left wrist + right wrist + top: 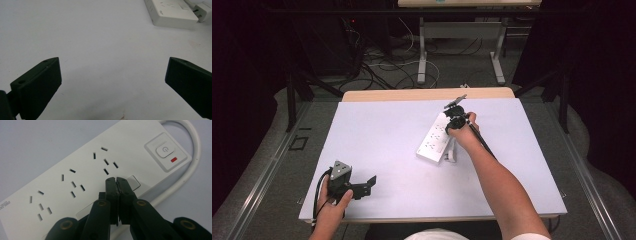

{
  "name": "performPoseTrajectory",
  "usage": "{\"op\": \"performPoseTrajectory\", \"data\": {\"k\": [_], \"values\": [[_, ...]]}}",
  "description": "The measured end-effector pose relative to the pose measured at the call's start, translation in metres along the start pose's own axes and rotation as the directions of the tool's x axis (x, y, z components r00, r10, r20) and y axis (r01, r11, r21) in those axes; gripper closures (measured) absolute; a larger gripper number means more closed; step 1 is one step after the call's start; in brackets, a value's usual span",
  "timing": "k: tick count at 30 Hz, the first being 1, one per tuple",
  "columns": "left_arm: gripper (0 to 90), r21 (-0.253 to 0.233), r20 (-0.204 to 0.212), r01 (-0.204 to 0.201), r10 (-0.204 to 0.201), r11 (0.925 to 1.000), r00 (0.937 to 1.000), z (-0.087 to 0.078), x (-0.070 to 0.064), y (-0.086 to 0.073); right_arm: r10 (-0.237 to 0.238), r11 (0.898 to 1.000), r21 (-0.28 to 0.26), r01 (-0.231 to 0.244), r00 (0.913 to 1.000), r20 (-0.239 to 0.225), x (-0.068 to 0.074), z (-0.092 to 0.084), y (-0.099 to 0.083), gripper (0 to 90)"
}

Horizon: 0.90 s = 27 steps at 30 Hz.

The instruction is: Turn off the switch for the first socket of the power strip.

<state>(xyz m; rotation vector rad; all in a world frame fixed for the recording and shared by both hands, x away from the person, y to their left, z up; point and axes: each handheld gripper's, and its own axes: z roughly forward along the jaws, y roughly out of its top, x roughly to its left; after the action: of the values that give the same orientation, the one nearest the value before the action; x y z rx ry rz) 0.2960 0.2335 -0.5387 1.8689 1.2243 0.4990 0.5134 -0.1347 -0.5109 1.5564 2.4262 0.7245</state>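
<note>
A white power strip (433, 139) lies diagonally on the white table (387, 150), right of centre. My right gripper (455, 121) hovers over its far end, jaws pressed together with nothing between them. In the right gripper view the shut tips (116, 180) sit just above the strip's edge (75, 177), next to the nearest socket and a little short of the power button (164, 149) with its red lamp (174, 159). My left gripper (370, 182) rests at the table's front left, open and empty (113, 60), pointing toward the strip (172, 13).
The strip's white cable (196, 150) loops round its switch end, and its plug (452, 156) lies beside the near end. Past the table's far edge there are floor cables (382, 65) and another table's legs (422, 55).
</note>
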Motion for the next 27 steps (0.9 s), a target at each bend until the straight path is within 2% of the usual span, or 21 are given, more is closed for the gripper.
{"op": "performPoseTrajectory", "data": {"k": [1,2,3,4,5,7,10,11,12,13,15,16,18,20,21,24,27], "values": [[0.4,-0.001,0.0,-0.001,0.001,1.0,1.0,-0.001,0.0,0.0,0.008,0.999,-0.033,-0.008,0.9998,-0.016,0.0,0.001,-0.001,88.1],[0.4,-0.002,0.0,0.001,-0.001,1.0,1.0,-0.001,0.0,0.0,0.01,0.999,-0.032,-0.011,0.9998,-0.015,0.0,0.0,-0.001,87.7],[0.5,-0.007,-0.002,0.004,-0.004,1.0,1.0,-0.001,0.001,0.0,-0.01,1.0,-0.025,0.01,0.9999,-0.006,0.0,-0.002,0.0,87.5],[0.4,-0.007,-0.002,0.005,-0.005,1.0,1.0,-0.001,0.001,0.0,-0.011,1.0,-0.004,0.011,0.9999,-0.002,0.0,-0.005,0.0,87.2],[0.4,-0.006,-0.003,0.006,-0.006,1.0,1.0,-0.001,0.001,0.0,-0.001,1.0,0.0,0.001,1.0,0.001,0.001,-0.006,0.001,86.8],[0.5,-0.004,-0.002,0.003,-0.003,1.0,1.0,-0.001,0.001,0.0,-0.016,1.0,-0.003,0.016,0.9999,0.005,0.0,-0.008,0.002,86.4],[0.4,0.0,0.0,0.0,0.0,1.0,1.0,0.0,0.001,0.0,0.001,1.0,0.0,-0.001,1.0,-0.001,-0.001,-0.01,0.002,85.2],[0.5,0.0,0.0,0.001,-0.001,1.0,1.0,0.0,0.001,0.0,0.007,0.998,-0.068,-0.009,0.9996,-0.026,-0.003,-0.007,0.0,84.6],[0.5,0.001,0.0,0.001,-0.001,1.0,1.0,0.0,0.001,0.0,0.001,1.0,-0.014,-0.001,1.0,-0.006,-0.003,-0.011,0.001,83.9],[0.4,0.0,0.0,0.002,-0.002,1.0,1.0,0.0,0.001,0.0,0.013,1.0,-0.029,-0.013,0.9999,-0.006,-0.003,-0.011,0.001,83.6],[0.5,-0.001,0.0,0.003,-0.003,1.0,1.0,0.0,0.001,0.0,-0.005,1.0,-0.02,0.005,1.0,-0.003,-0.005,-0.013,0.002,83.2],[0.4,0.001,0.0,0.001,-0.001,1.0,1.0,0.0,0.001,0.0,-0.009,0.999,-0.04,0.009,0.9999,-0.009,-0.005,-0.013,0.001,82.8],[0.5,0.0,-0.001,0.002,-0.002,1.0,1.0,0.0,0.001,0.0,-0.019,0.999,-0.044,0.018,0.9996,-0.02,-0.005,-0.015,0.001,82.0],[0.4,0.001,0.0,0.002,-0.002,1.0,1.0,0.0,0.001,0.0,-0.007,1.0,-0.028,0.007,0.9999,-0.011,-0.004,-0.017,0.001,81.1],[0.5,0.001,0.0,0.003,-0.003,1.0,1.0,0.0,0.001,0.0,-0.016,0.999,-0.049,0.015,0.9997,-0.017,-0.005,-0.017,0.001,80.3],[0.4,0.001,0.0,0.002,-0.002,1.0,1.0,0.0,0.001,0.0,-0.015,0.999,-0.03,0.015,0.9998,-0.014,-0.005,-0.02,0.001,77.1],[0.4,0.001,-0.001,0.003,-0.003,1.0,1.0,0.0,0.001,0.0,-0.016,0.999,-0.032,0.015,0.9995,-0.025,-0.005,-0.021,0.0,74.7]]}}
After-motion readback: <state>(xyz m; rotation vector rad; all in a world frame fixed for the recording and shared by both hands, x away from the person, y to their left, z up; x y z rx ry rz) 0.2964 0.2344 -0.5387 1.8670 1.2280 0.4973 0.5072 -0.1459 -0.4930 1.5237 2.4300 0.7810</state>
